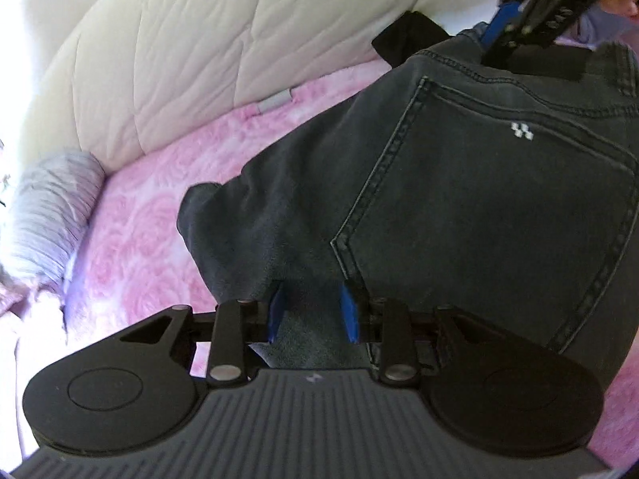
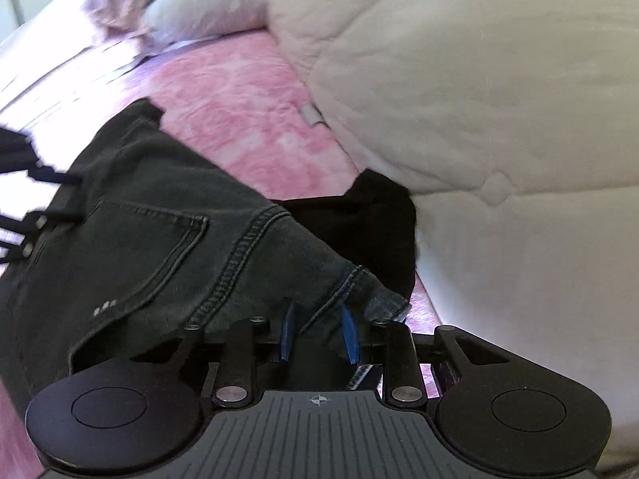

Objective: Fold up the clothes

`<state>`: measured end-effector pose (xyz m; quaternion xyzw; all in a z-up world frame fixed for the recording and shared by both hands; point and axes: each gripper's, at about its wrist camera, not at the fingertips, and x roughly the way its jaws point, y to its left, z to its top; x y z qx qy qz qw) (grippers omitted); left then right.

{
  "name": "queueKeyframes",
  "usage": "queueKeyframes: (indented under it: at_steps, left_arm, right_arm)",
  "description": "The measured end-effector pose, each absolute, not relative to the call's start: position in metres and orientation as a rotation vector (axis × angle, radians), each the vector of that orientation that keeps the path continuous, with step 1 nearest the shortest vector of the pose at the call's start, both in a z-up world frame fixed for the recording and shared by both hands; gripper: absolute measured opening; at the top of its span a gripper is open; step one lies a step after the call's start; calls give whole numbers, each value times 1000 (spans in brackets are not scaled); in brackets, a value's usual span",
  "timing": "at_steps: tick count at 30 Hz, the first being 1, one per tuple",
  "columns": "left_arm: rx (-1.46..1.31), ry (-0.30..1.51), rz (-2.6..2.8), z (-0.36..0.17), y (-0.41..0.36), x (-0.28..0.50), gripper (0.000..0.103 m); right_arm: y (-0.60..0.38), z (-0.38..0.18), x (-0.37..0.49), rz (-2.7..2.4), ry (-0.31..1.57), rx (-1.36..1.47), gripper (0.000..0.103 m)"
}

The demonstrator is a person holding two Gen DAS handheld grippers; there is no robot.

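Both ends pinched: left gripper (image 1: 313, 311) clamped on dark jeans (image 1: 479, 183), right gripper (image 2: 319, 333) on waistband, garment stretched between.

My left wrist camera looks steeply down along its fingers, very close over the dark grey jeans (image 1: 459, 183), toward the cream quilted duvet (image 1: 191, 40). My right wrist camera faces down just as near from the waistband end. Both share the jeans (image 2: 151, 239), pink bedspread (image 2: 239, 99) and duvet (image 2: 479, 119).
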<state>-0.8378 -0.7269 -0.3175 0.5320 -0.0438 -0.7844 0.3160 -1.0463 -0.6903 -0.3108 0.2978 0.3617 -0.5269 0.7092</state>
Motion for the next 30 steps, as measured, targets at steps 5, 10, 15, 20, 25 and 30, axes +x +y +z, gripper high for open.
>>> queueKeyframes:
  at_steps: [5, 10, 15, 20, 25, 30]
  left_arm:
    - [1425, -47, -2051, -316, -737, -838, 28]
    - [1368, 48, -2039, -287, -699, -801, 28]
    - [1378, 140, -2050, -295, -641, -762, 31]
    - [1315, 137, -2035, -307, -632, -756, 31]
    - [1204, 233, -1984, -274, -603, -732, 39]
    - [1089, 334, -1959, -237, -557, -704, 80]
  right_arm:
    - [-678, -287, -1051, -1224, 727, 701, 27]
    - [-623, -255, -1023, -1202, 679, 649, 27]
    - [-586, -280, -990, -1168, 732, 681, 36]
    - [-577, -281, -979, -1250, 715, 673, 43]
    - [-529, -252, -958, -1355, 661, 699, 61]
    - [-467, -231, -929, -1439, 644, 795, 66]
